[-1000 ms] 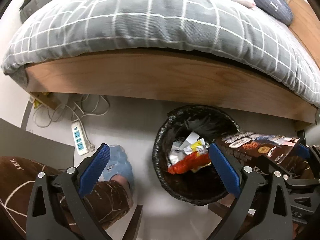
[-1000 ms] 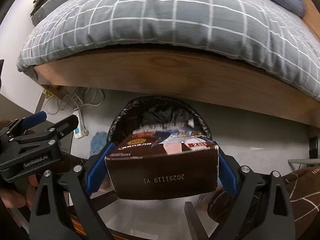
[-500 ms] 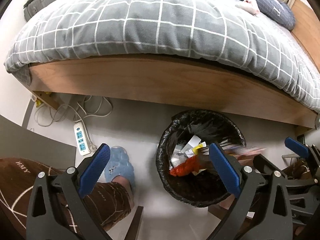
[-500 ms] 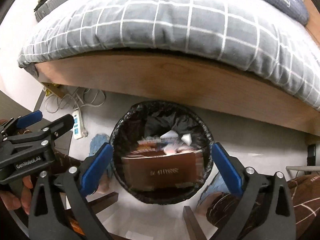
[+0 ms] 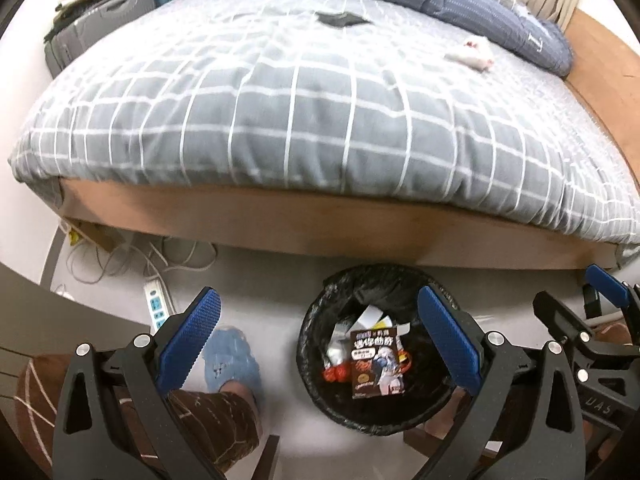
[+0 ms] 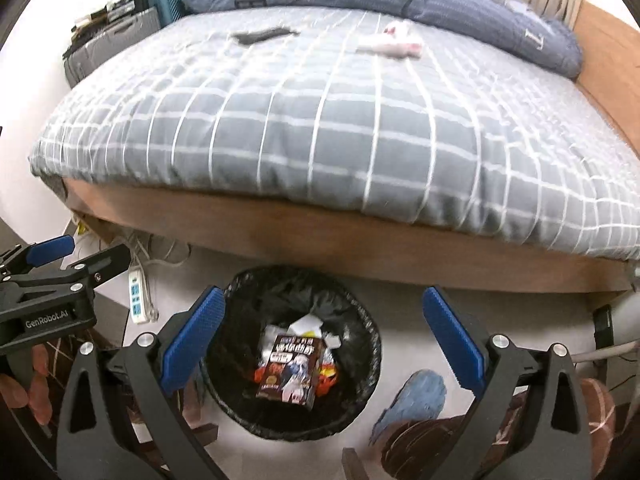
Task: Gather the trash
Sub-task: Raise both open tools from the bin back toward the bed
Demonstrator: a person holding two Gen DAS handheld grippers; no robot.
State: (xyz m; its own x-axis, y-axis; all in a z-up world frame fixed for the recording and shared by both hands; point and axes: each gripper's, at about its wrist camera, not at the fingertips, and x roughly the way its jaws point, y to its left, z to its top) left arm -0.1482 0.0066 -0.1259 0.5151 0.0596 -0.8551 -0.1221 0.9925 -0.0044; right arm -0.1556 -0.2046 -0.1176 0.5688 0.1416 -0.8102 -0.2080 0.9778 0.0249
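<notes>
A round bin lined with a black bag stands on the floor by the bed. A dark brown snack box lies inside it on top of wrappers and crumpled paper. My right gripper hangs open above the bin with nothing between its fingers. My left gripper is open and empty too, above the bin's left side. On the bed lie a crumpled white and pink tissue and a flat black scrap.
A bed with a grey checked duvet and wooden frame fills the upper view. A white power strip and loose cables lie left of the bin. The person's blue slippers flank the bin.
The snack box left my right gripper and dropped into the bin. Both grippers rose and tilted up, so more of the bed top shows.
</notes>
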